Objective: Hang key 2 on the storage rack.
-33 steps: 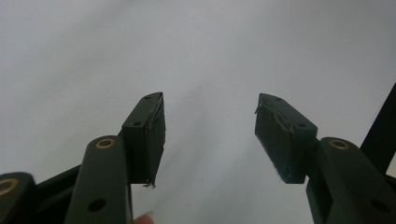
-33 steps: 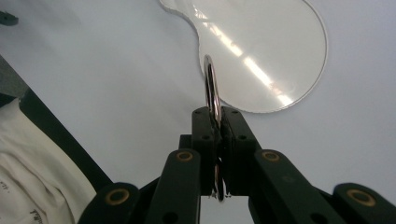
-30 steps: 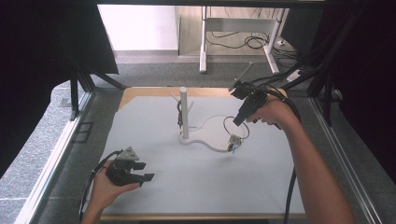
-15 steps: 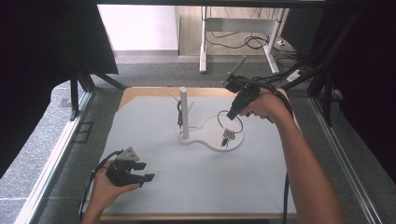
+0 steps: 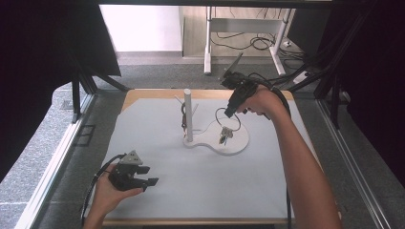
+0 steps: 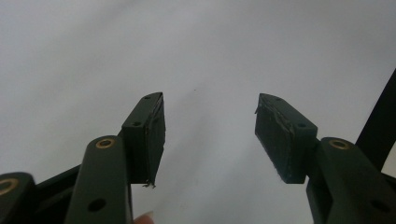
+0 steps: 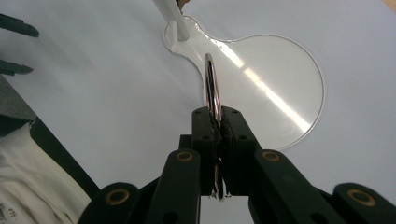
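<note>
Above the round base (image 5: 239, 143) of the white stand, a key ring (image 5: 222, 116) is held edge-on by the right hand-held gripper (image 5: 230, 112), keys dangling below. The post (image 5: 187, 114) stands to its left, nearer this hand. The left hand-held gripper (image 5: 149, 175) is held wide open over the surface (image 5: 157, 133).

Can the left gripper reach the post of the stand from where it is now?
Probably yes. The left gripper is open and holds nothing, and bare mat lies between it and the post. The right gripper, shut on the ring, is over the stand's round base, on the far side.
</note>
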`<state>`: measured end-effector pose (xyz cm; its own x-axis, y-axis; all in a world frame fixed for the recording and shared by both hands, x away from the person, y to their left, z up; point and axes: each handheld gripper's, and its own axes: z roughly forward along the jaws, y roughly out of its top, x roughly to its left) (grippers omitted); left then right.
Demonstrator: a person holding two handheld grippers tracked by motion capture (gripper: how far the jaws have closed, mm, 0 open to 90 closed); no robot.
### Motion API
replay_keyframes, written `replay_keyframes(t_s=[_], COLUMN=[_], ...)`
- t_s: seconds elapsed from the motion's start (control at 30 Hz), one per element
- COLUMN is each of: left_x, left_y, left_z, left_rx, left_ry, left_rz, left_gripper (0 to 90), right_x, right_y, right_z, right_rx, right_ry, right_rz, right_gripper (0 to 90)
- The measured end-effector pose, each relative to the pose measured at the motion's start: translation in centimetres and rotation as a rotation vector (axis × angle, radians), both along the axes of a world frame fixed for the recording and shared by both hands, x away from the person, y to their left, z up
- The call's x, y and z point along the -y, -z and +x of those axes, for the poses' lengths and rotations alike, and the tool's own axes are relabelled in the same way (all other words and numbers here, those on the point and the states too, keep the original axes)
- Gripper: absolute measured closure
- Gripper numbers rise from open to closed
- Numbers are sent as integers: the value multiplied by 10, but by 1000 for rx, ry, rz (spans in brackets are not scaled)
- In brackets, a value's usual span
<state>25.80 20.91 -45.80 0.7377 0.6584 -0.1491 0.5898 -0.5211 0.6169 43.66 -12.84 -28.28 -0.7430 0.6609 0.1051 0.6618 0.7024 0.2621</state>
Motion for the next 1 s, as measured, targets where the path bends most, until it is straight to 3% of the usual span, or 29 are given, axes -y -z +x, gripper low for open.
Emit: replay_keyframes(t_s=[1.0], left_x=[2], left_y=[1], left_z=[0], left_rx=[1], left_ry=[7], left_rz=[-3], left_gripper=[434], right_x=[-22], right_y=[7], right_z=[25], right_rx=[1], right_ry=[27], right_rz=[14], right_gripper=[848])
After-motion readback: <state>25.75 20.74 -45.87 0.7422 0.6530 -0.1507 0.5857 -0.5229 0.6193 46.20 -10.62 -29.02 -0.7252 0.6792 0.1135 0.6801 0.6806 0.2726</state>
